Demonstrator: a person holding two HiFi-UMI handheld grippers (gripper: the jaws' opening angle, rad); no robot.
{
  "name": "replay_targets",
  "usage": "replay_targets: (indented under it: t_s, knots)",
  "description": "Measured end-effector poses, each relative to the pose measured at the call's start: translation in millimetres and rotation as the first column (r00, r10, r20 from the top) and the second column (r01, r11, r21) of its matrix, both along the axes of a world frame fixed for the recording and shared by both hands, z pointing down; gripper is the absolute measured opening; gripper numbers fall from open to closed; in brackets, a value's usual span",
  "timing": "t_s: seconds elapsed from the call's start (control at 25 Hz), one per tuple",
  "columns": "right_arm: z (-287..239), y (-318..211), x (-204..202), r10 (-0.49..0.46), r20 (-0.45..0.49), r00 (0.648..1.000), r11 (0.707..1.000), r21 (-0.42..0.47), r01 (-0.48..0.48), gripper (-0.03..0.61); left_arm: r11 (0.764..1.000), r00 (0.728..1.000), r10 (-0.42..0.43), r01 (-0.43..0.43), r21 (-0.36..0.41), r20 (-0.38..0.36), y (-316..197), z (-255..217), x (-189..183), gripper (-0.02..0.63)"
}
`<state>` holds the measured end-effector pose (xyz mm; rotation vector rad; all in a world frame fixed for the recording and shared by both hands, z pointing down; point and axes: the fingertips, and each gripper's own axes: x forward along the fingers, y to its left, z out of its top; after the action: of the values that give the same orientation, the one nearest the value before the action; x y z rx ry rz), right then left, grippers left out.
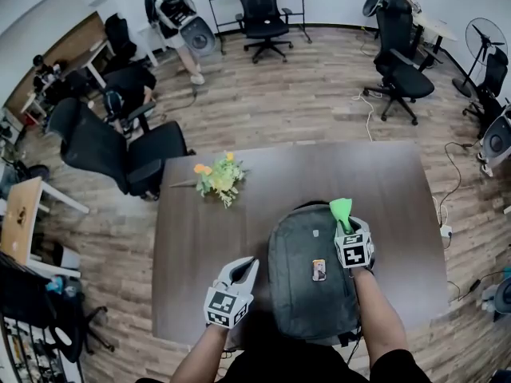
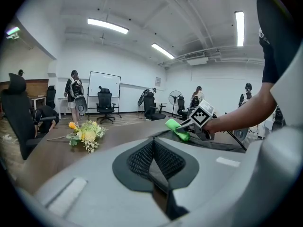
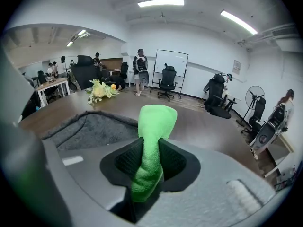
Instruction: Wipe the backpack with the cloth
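Observation:
A dark grey backpack lies flat on the brown table, close to the near edge. My right gripper is shut on a green cloth and hovers at the backpack's top right corner. In the right gripper view the green cloth stands up between the jaws, with the backpack at the left. My left gripper sits just left of the backpack, shut with nothing held. The left gripper view shows the green cloth and the backpack ahead on the right.
A bunch of yellow and orange flowers lies on the table's far left part. Black office chairs stand left of the table and further back. A person stands at the far wall. Cables trail on the floor at the right.

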<state>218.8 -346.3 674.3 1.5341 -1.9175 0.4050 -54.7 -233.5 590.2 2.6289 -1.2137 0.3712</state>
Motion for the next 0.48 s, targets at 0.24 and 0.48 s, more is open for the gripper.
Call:
replay_targets:
  t_s: [0.24, 0.48]
  knots:
    - [-16.0, 8.2, -4.2, -0.010, 0.016, 1.000, 1.000, 0.027, 0.009, 0.098, 1.000, 1.000, 0.014, -0.014, 0.002, -0.004, 6.6, -3.2, 8.1, 0.020]
    - [-44.8, 30.4, -29.9, -0.072, 0.044, 0.996, 0.994, 0.088, 0.068, 0.098, 1.000, 1.000, 0.007, -0.007, 0.016, -0.004, 13.7, -5.2, 8.6, 0.020]
